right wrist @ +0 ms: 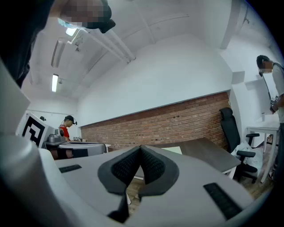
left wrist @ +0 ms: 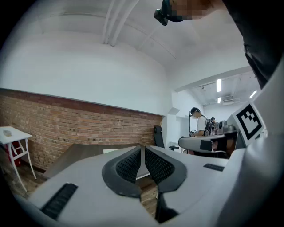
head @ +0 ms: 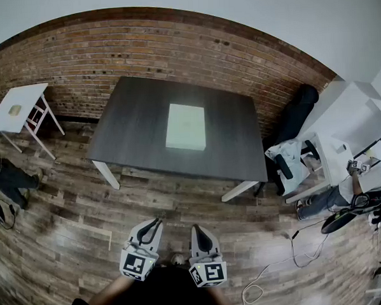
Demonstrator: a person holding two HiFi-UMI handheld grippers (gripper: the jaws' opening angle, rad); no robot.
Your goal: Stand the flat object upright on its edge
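Task thing: flat white object (head: 185, 126) lies flat on the dark tabletop (head: 138, 119), upper centre of the head view, well apart from both tools. Left tool (head: 157, 221) and right tool (head: 196, 229) are at bottom centre over the wood floor (head: 66, 212), both closed, gripping nothing. The arms are cut off by the bottom edge. In both gripper views the pads (left wrist: 128, 166) meet and hide most of the object, leaving only a pale sliver. Marker cubes (head: 138, 264) carry black square patterns. The side table (head: 22, 106), upper left, holds a small thing, possibly a block, too small to tell.
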